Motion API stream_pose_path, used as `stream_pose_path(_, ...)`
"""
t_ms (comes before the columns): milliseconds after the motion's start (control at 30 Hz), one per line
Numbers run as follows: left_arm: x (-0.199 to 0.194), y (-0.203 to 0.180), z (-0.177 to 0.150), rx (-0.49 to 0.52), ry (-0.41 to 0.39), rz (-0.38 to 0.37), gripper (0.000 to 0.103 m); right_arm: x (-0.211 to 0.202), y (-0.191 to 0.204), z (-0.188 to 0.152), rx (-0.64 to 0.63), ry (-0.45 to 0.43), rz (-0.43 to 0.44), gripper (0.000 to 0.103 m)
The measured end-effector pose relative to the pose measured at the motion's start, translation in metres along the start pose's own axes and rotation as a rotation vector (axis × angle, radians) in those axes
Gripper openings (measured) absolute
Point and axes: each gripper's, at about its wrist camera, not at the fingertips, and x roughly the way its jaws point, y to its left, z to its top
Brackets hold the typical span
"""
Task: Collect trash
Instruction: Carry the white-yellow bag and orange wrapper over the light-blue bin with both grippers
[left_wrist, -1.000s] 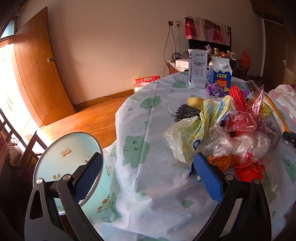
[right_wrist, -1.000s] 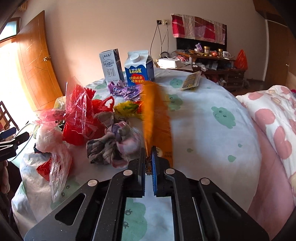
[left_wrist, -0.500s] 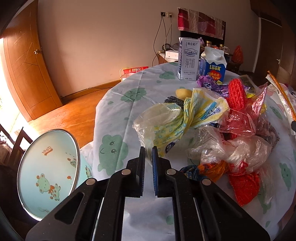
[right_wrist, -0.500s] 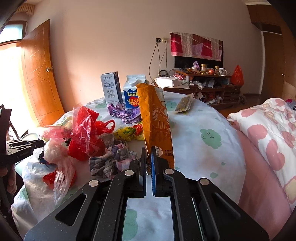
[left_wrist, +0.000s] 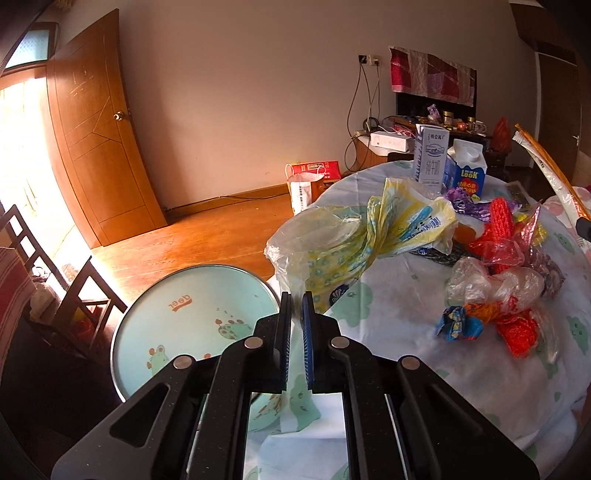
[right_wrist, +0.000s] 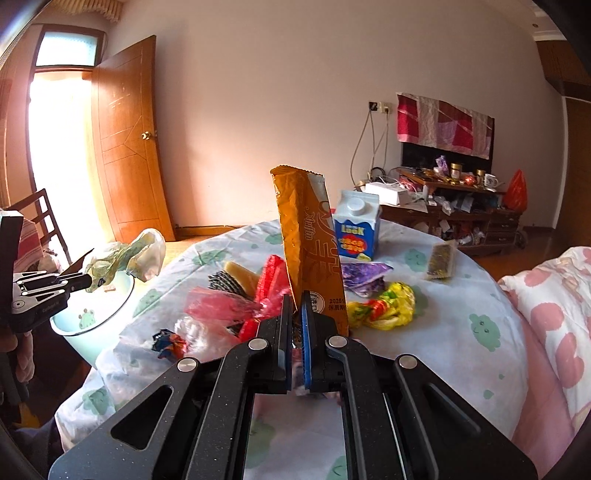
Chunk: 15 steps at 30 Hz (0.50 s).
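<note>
Both grippers angle slightly downward, left gripper pinching a plastic bag, right gripper clamping an upright orange wrapper.

Table: my round table, draped in a white cloth with green cloud faces.
On it: blue carton, purple wrapper, yellow wrapper, red bags.

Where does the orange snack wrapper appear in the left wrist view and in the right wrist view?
Left wrist: orange snack wrapper slants along the far right edge.
Right wrist: it stands upright in the centre, clamped in the right gripper.
Shared landmark: blue Look carton on the table.
</note>
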Motion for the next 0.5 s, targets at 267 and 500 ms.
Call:
stream_pose_path(267, -0.004, 0.052, -0.017, -0.038, 0.027, 0.105, 0.006, 0.029, 0.050, 0.018, -0.062, 0.029, 0.120, 0.005)
stream_pose_path(500, 0.001, 0.087, -0.032, -0.078, 0.072, 0.192, 0.006, 0.061, 0.094, 0.026, -0.120, 0.068, 0.221, 0.005)
